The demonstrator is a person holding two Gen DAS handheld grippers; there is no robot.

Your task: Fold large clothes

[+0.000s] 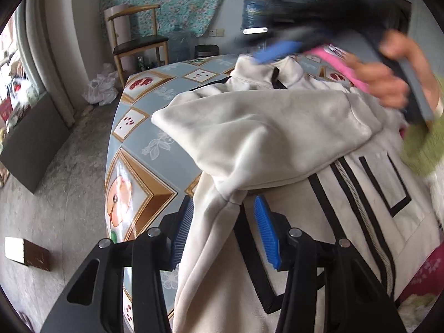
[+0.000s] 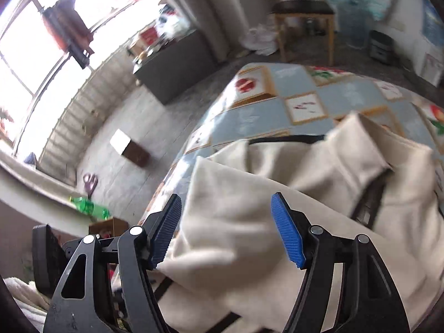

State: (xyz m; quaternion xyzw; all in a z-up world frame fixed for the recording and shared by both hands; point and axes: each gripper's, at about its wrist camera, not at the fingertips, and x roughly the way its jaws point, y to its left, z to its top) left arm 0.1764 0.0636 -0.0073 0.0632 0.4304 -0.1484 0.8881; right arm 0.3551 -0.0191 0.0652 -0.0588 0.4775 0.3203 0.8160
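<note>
A: We have the jacket on the table, one sleeve laid across the chest; the left gripper straddles the shoulder seam, pads half apart, cloth between them; we cannot tell whether they press on it.

B: And the right gripper?

A: Its jaws stand spread over the sleeve; nothing is pinched in them; in the left view it shows as a blur near the collar, with the hand on its handle.

B: What could go wrong from here?

A: We judge three risks; the loose sleeve may slide off the chest, since nothing pins it; a pull by the left gripper may drag the shoulder and undo the fold; the near part lies close to the table edge and may slip over it.

B: What can we not make out?

A: The hem and far sleeve are cut off; the right view is smeared; a pink cloth lies partly hidden behind the jacket.
</note>
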